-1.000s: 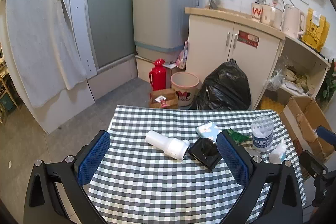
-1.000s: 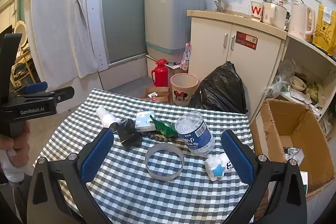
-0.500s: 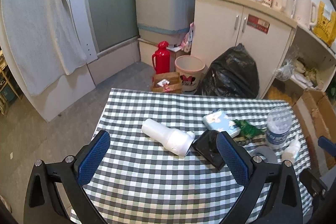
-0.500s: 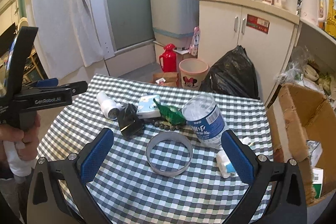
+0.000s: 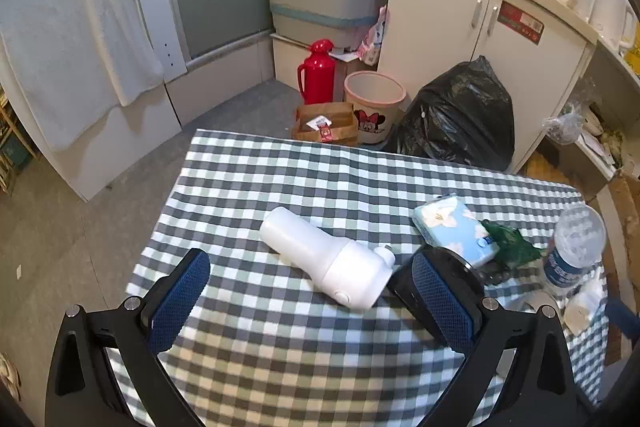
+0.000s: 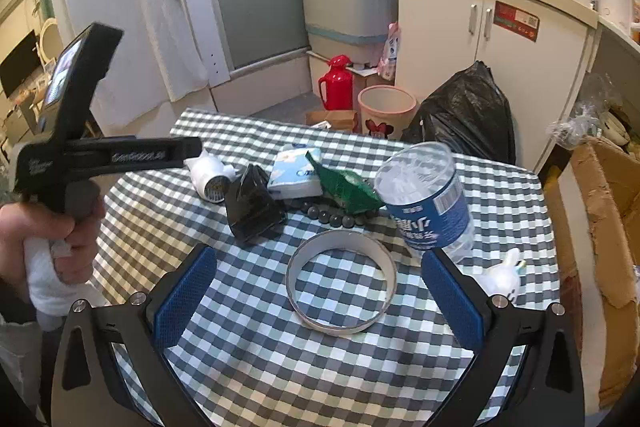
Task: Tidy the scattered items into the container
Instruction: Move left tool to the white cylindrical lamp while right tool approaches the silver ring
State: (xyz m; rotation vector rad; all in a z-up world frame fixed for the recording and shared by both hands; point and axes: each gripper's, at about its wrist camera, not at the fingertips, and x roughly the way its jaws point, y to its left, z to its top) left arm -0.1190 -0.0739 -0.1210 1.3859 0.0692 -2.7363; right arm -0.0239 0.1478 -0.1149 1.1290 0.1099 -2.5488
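Scattered items lie on a checked tablecloth (image 5: pixel 280 179). In the left wrist view a white bottle (image 5: pixel 326 259) lies on its side just ahead of my open left gripper (image 5: pixel 312 301), nothing between its fingers. A black pouch (image 5: pixel 456 263) sits half hidden behind the right finger. A blue tissue pack (image 5: pixel 452 227), a green wrapper (image 5: pixel 510 241) and a water bottle (image 5: pixel 576 247) lie further right. In the right wrist view my open right gripper (image 6: pixel 320 303) hovers over a tape ring (image 6: pixel 342 283). The water bottle (image 6: pixel 424 195), black pouch (image 6: pixel 252 203), dark beads (image 6: pixel 328 215) and a small white toy (image 6: pixel 502 273) lie around it.
An open cardboard box (image 6: pixel 604 227) stands off the table's right edge. Beyond the far edge on the floor are a pink bin (image 6: pixel 386 107), a black rubbish bag (image 6: pixel 464 115) and a red flask (image 6: pixel 336 83). A hand (image 6: pixel 44 235) holds the left gripper's handle at left.
Both grippers have moved forward and down toward the table. The white bottle now sits close to the left fingers, and the tape ring lies nearer the right fingers.
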